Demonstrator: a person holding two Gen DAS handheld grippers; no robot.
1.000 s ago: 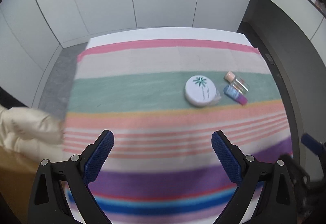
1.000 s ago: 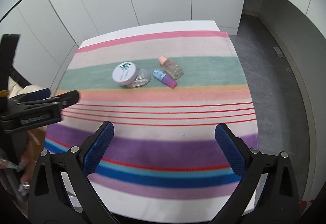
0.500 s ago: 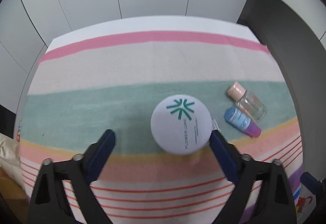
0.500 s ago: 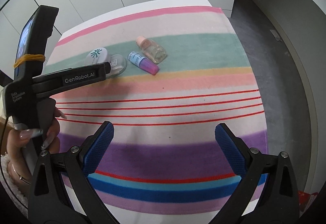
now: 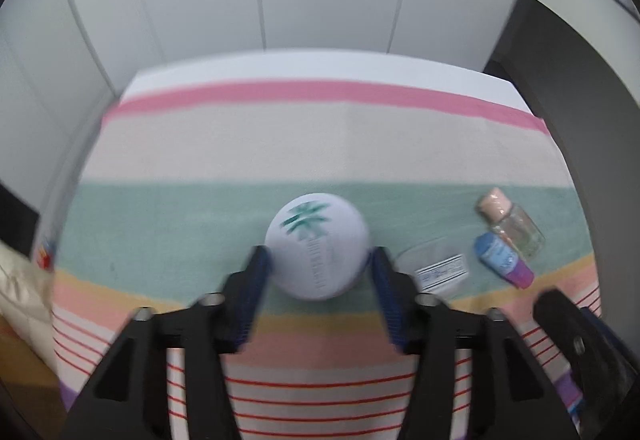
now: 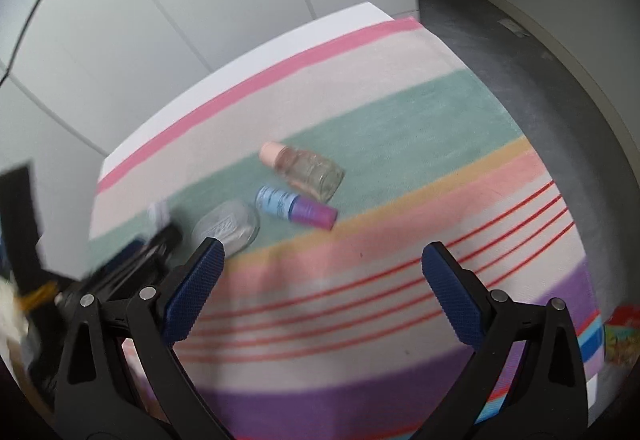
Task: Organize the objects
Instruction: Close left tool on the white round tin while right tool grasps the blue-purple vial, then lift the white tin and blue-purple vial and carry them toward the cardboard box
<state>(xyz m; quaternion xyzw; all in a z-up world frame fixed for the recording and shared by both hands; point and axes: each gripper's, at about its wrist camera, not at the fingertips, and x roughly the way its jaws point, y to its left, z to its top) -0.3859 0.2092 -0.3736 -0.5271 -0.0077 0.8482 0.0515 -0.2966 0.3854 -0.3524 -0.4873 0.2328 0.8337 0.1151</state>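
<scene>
1. Two blue pads of the left hand-held gripper (image 5: 318,264) have just been closing and now touch both sides of the white round lid (image 5: 317,245), over the green stripe of the striped cloth (image 5: 280,144).
2. Right hand-held gripper (image 6: 322,260) stands wide apart, holding nothing, above bare red-lined stripes.
3. Clear jar (image 6: 226,226), blue-purple tube (image 6: 296,207) and glass bottle (image 6: 304,170) lie close together mid-surface; the cloth's far pink edge and right side stay free.

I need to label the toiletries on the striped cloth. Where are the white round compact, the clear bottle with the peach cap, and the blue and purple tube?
white round compact (image 5: 316,246), left wrist view, lid centre.
clear bottle (image 6: 310,171), right wrist view, glass body.
blue and purple tube (image 6: 294,207), right wrist view, mid-body.
</scene>
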